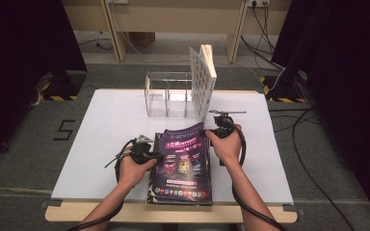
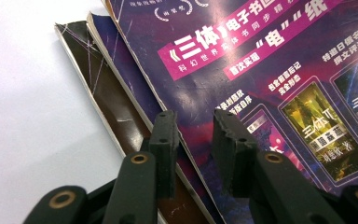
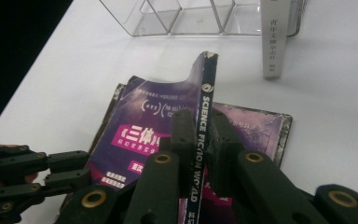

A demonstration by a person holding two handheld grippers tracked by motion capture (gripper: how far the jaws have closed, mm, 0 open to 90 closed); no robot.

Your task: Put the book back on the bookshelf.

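Observation:
A stack of magazines lies at the front middle of the white table (image 1: 111, 125). The top magazine (image 1: 183, 159) has a purple cover with white lettering (image 2: 261, 56). Its right side is raised and curled, so the spine (image 3: 207, 88) stands upright. My right gripper (image 1: 212, 131) (image 3: 201, 121) is shut on that spine, one jaw on each side. My left gripper (image 1: 154, 155) (image 2: 193, 123) is open at the stack's left edge, jaws apart over the cover. The left gripper (image 3: 51, 179) also shows at the lower left. Lower magazines (image 2: 102, 93) (image 3: 261, 126) stick out beneath.
A clear acrylic organizer (image 1: 166, 94) (image 3: 186, 18) with several compartments stands at the back of the table. A white book (image 1: 204, 79) (image 3: 274, 37) stands upright at its right end. Cables (image 1: 308, 144) trail over the floor to the right of the table.

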